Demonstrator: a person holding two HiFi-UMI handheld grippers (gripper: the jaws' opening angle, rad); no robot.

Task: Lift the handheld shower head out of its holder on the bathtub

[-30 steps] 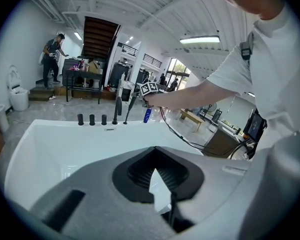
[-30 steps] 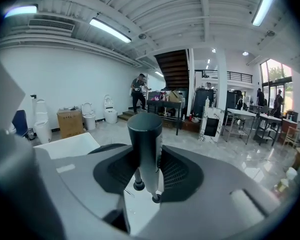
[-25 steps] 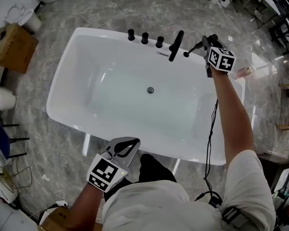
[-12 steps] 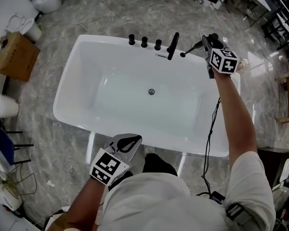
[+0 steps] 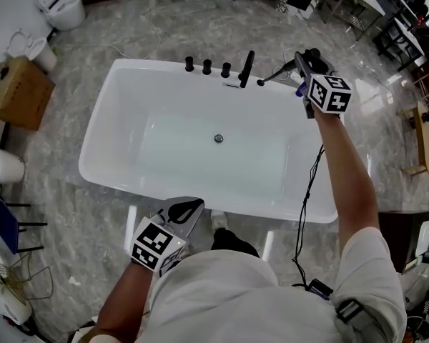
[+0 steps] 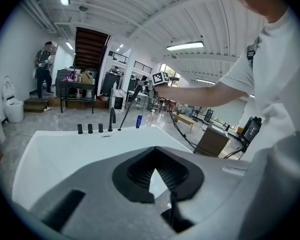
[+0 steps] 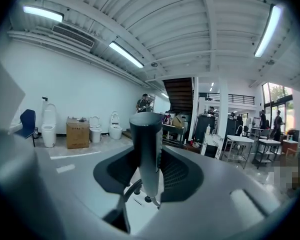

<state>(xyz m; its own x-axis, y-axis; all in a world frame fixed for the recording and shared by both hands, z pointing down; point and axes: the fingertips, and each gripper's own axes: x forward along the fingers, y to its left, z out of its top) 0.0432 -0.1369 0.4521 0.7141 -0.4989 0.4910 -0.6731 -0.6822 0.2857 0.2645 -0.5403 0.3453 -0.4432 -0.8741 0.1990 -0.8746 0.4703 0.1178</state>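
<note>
The white bathtub (image 5: 100, 131) carries black knobs (image 5: 206, 66), a spout (image 5: 247, 68) and the shower holder (image 5: 260, 83) on its far rim. My right gripper (image 5: 309, 61) is above the tub's far right corner, shut on the dark slim shower head (image 5: 298, 61). The hose (image 5: 277, 74) slants from it down to the holder. In the right gripper view the handle (image 7: 146, 144) stands upright, pinched between the jaws of the right gripper (image 7: 147, 156). My left gripper (image 5: 189, 209) hangs shut and holds nothing by the near rim; in its own view the left gripper (image 6: 155, 151) faces the tub.
A cardboard box (image 5: 18, 91) and toilets (image 5: 57, 6) stand on the marble floor to the left. Tables and racks (image 5: 386, 6) fill the far right. A blue bottle (image 6: 138, 121) stands by the tub's far corner. A person (image 6: 44, 69) stands in the background.
My right gripper has risen with the shower head, drawing the hose up from the holder. The left gripper has drifted a little along the near rim, still shut.
</note>
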